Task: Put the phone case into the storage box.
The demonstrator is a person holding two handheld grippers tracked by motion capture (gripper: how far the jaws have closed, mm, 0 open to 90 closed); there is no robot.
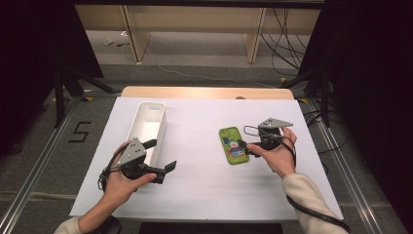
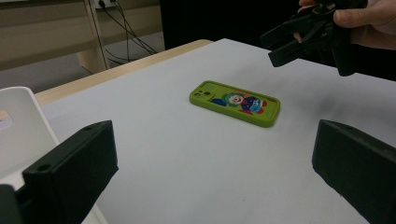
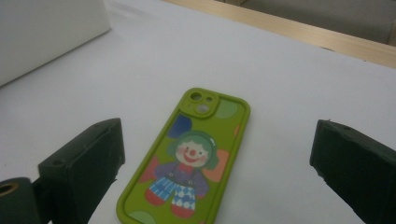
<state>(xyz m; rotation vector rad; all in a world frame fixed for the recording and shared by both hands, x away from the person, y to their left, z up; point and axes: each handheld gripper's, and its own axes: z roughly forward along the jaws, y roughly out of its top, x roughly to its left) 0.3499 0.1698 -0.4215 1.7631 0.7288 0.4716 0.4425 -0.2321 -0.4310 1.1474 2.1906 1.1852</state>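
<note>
Lime-green rubbery phone case (image 3: 187,163) with printed clown is showing a smooth, slightly glossy finish. White surface (image 1: 204,180) is looking matt, with a pale wood edge. White bin (image 1: 146,127) is looking like smooth plastic. Gripper (image 3: 219,177) jaws are looking matt black, slightly grainy.

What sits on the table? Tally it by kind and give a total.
Phone: 1, green case, lying flat.
Bin: 1, white, at the left.
Gripper: 2, left gripper and right gripper, both open, held by hands.
Total: 4.
</note>
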